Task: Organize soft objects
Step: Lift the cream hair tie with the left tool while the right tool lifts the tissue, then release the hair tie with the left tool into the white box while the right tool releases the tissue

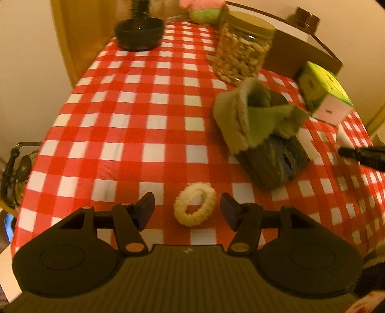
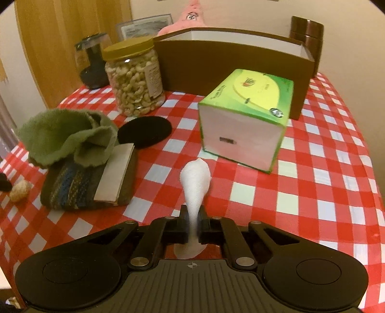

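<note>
two grippers, two soft things close in. the left gripper point(image 1: 187, 209) stands with its jaws wide apart, holding nothing, and the cream fuzzy ring-shaped hair tie point(image 1: 195, 207) lies flat on the red and white checked tablecloth point(image 1: 120, 120) right between the fingertips, touching neither as far as can be seen. it looks feather-light and springy; a pinch across one side of the loop should do, though the pile may slip and the ring will squash flat.

the right gripper point(image 2: 192, 227) is clamped on a white crumpled tissue point(image 2: 195, 183), which rises in a twisted plume above the jaws and bulges out below them. it is weightless and limp, and likely to tear if tugged; the hold at its narrow waist seems sound.

just beyond, a green fleece cloth point(image 2: 69, 134) slumps over a dark striped knitted pouch point(image 2: 72, 187) with a grey card or booklet point(image 2: 115, 173) leaning on it. both fabrics look floppy, best taken by a bunched fold. what lies under the fleece is hidden.

further on sit a green and white tissue box point(image 2: 245, 120), a black round coaster point(image 2: 146, 131), a clear jar of cashews with a yellow lid point(image 2: 134, 81), and a brown open cardboard box point(image 2: 231, 60) whose inside is mostly out of sight. a pink plush toy point(image 2: 187, 19) peeks from behind it, cut off. motion blur smears the left view's far edge.
</note>
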